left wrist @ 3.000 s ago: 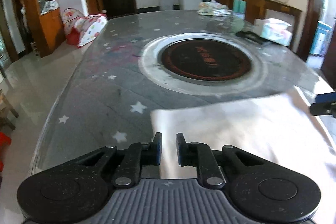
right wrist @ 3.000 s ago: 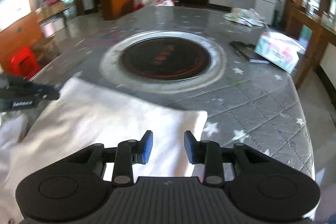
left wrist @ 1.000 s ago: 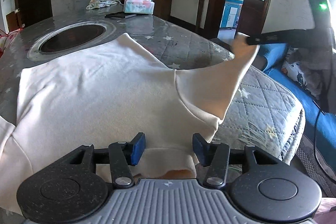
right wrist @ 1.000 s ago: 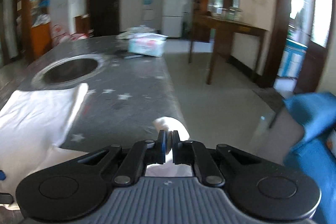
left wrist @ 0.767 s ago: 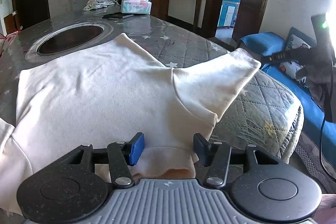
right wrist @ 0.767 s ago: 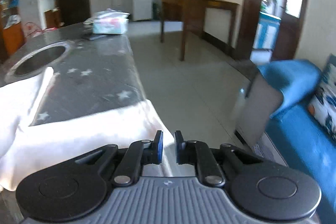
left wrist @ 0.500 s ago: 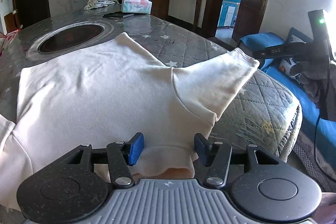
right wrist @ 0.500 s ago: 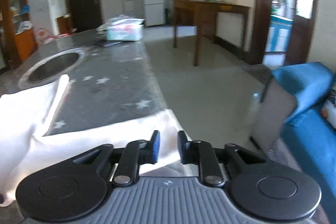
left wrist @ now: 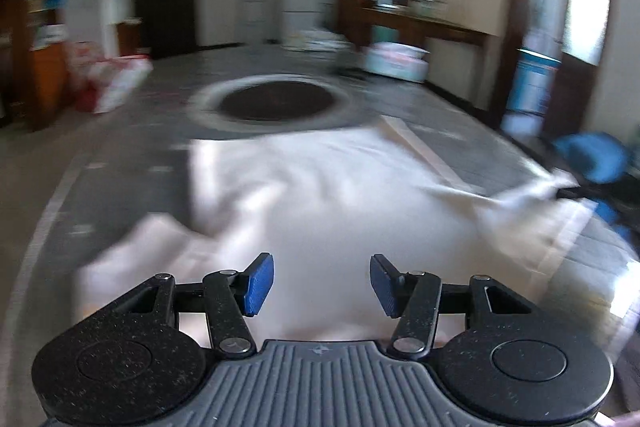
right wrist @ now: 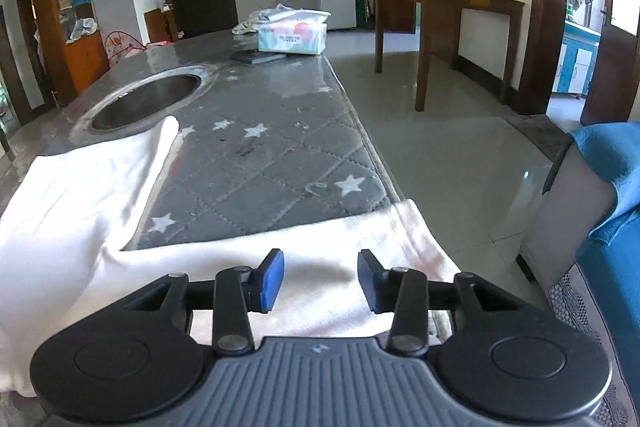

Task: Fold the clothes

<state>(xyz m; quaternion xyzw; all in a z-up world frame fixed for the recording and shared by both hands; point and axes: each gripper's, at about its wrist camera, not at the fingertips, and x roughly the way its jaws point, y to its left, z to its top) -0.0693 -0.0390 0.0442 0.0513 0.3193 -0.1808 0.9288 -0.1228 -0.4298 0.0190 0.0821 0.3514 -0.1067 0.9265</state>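
Note:
A cream-white sweatshirt (left wrist: 340, 195) lies spread on the grey quilted table (left wrist: 132, 147). The left wrist view is motion-blurred. My left gripper (left wrist: 321, 283) is open and empty, just above the garment's near part. In the right wrist view the sweatshirt's body (right wrist: 80, 187) lies to the left and one sleeve (right wrist: 340, 247) stretches across the table's near right corner. My right gripper (right wrist: 320, 279) is open and empty over that sleeve. The right gripper also shows in the left wrist view (left wrist: 580, 193) at the sleeve's end.
A round dark inset (right wrist: 148, 103) sits in the table's middle. A tissue box (right wrist: 292, 35), a dark flat object (right wrist: 258, 57) and a bundle of cloth (right wrist: 264, 15) lie at the far end. A blue sofa (right wrist: 612, 187) stands right of the table. A wooden side table (right wrist: 444, 11) stands beyond.
My right gripper has opened and let go of the sleeve, which now lies on the table corner. My left gripper has swung left and faces down the table's length.

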